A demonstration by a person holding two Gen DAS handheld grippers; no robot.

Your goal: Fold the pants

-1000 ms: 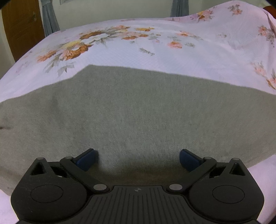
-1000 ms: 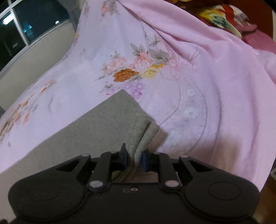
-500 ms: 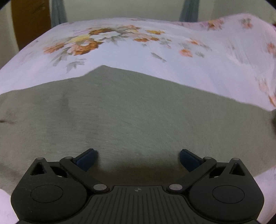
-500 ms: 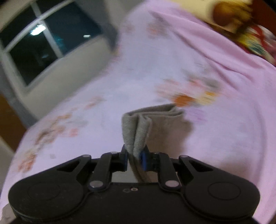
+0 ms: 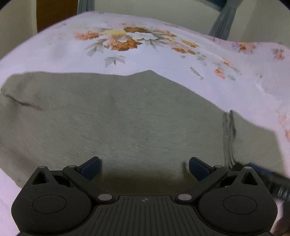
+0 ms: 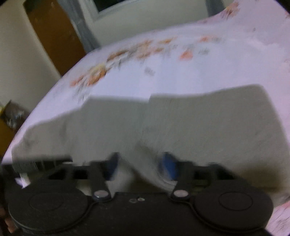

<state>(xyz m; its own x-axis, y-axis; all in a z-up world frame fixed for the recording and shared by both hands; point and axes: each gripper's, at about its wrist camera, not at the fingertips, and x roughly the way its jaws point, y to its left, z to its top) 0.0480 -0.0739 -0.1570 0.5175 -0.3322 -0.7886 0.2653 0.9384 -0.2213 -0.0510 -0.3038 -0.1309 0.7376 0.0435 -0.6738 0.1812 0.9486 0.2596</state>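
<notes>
1. Bedroom scene: a bed with a pale pink floral bedsheet (image 5: 145, 54) fills both views, with a cream wall behind it
2. Grey pants (image 5: 126, 116) lie spread on the sheet, covering its near part; a crease runs across the cloth at the left of the left wrist view
3. One layer of the pants (image 6: 208, 123) is folded over onto the rest, its squared corner showing at the right of the right wrist view, which is blurred
4. Left gripper (image 5: 144, 166) sits low over the pants with its blue-tipped fingers (image 5: 90, 168) spread wide apart, nothing between them
5. Right gripper (image 6: 139, 167) has a bunch of the grey cloth between its blue fingers (image 6: 168, 167); the blur hides whether they are pressed onto it or loosened
6. Part of the right gripper also shows at the lower right of the left wrist view, just beside the left one
7. Grey curtains (image 5: 224, 18) hang by a window (image 6: 116, 5), and a brown wooden door (image 6: 54, 36) stands to the left of the bed
</notes>
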